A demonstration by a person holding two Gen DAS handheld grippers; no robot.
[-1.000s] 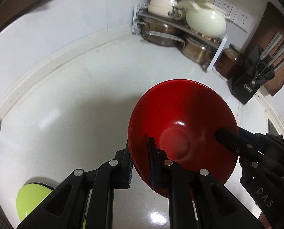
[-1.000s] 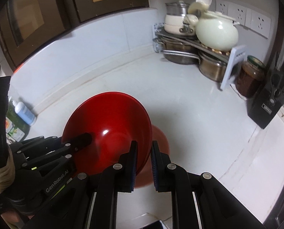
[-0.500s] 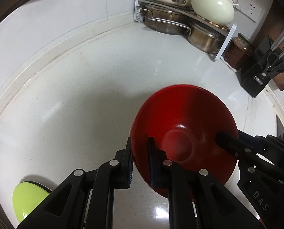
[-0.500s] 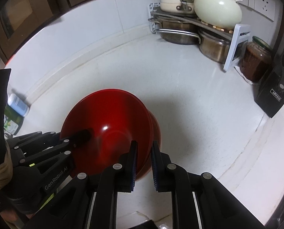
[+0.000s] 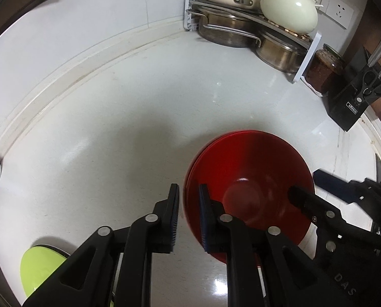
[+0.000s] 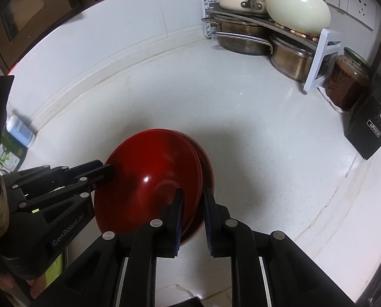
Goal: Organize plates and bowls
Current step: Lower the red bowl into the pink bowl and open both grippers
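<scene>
Green plate (image 5: 38,268): lime, glossy, only partly in view; lies on the white counter (image 5: 129,128) low and to the left of the left claw, well apart from it.
Red bowls: glossy red, wide and shallow, the upper red bowl (image 5: 251,179) nested in a lower red bowl (image 6: 208,168) whose rim peeks out on the far-right side; the stack sits on the counter between the two claws.
Left claw (image 5: 189,215): reaches in low from the stack's left; fingers a small gap apart, straddling the upper bowl's left rim, one outside and one inside; whether the pads press the rim, I cannot tell.
Right claw (image 6: 192,220): comes in from the stack's right; fingers parted a little wider, straddling the rims on that side; contact not clear.
Pot rack (image 6: 267,25): far beyond both claws, in the corner, holding steel pots and a cream casserole.
</scene>
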